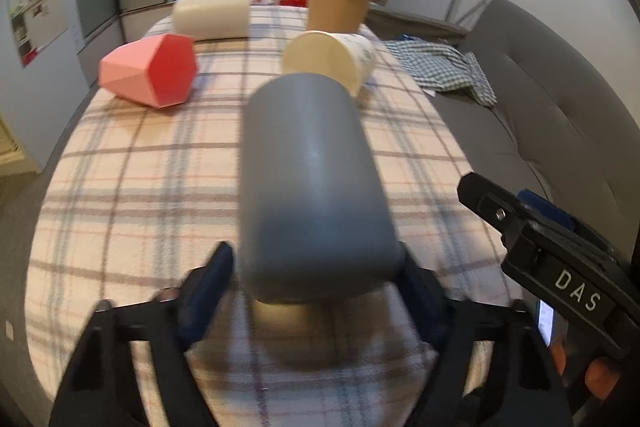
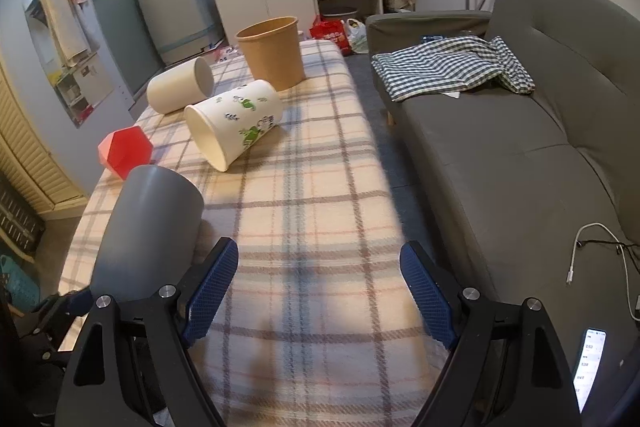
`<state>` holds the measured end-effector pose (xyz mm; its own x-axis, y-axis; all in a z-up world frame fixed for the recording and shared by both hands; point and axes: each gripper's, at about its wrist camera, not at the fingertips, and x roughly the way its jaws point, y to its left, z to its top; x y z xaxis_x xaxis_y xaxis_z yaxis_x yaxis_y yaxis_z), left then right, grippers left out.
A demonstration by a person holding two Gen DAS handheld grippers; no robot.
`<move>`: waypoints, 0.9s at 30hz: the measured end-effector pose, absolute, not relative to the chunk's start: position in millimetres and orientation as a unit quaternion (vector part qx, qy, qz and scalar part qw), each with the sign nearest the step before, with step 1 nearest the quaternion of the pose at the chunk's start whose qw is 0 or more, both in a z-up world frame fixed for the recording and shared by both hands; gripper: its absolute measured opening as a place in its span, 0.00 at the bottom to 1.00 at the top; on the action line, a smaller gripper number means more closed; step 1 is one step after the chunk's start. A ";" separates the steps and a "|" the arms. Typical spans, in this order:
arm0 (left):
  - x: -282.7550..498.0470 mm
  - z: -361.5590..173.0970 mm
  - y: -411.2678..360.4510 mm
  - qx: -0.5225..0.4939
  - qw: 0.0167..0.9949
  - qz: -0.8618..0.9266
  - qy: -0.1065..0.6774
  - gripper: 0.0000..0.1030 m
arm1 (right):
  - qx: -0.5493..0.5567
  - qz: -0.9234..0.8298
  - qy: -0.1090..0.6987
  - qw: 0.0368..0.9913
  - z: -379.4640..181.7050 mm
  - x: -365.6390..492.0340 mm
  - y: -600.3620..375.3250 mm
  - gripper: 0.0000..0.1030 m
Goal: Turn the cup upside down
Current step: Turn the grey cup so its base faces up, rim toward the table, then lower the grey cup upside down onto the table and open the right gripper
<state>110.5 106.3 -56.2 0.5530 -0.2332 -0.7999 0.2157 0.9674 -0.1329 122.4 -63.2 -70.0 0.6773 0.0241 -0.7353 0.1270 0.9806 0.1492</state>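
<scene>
My left gripper is shut on a grey cup, gripped near its rim end and held above the plaid table, its closed base pointing away from me. The grey cup also shows at the left of the right wrist view, tilted. My right gripper is open and empty above the near part of the table; it shows at the right of the left wrist view.
On the plaid tablecloth lie a pink faceted cup, a white cup and a printed paper cup, all on their sides. A brown paper tub stands upright. A grey sofa runs along the right.
</scene>
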 end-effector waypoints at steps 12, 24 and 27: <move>92.6 -19.3 121.5 0.028 0.902 -0.115 0.415 0.70 | 0.092 -0.028 0.390 0.916 -57.3 111.6 -60.5 0.81; 98.9 0.9 133.8 0.037 0.908 -0.108 0.403 0.69 | 0.084 -0.016 0.394 0.915 -55.2 104.0 -48.4 0.81; 104.5 3.5 134.2 0.035 0.908 -0.113 0.403 0.69 | 0.084 -0.014 0.395 0.914 -56.5 104.1 -47.3 0.81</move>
<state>104.5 134.2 3.5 0.6502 -0.1776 -0.7387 0.2332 0.9720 -0.0285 104.1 -47.3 -56.5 0.6867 0.0401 -0.7258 0.0930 0.9854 0.1424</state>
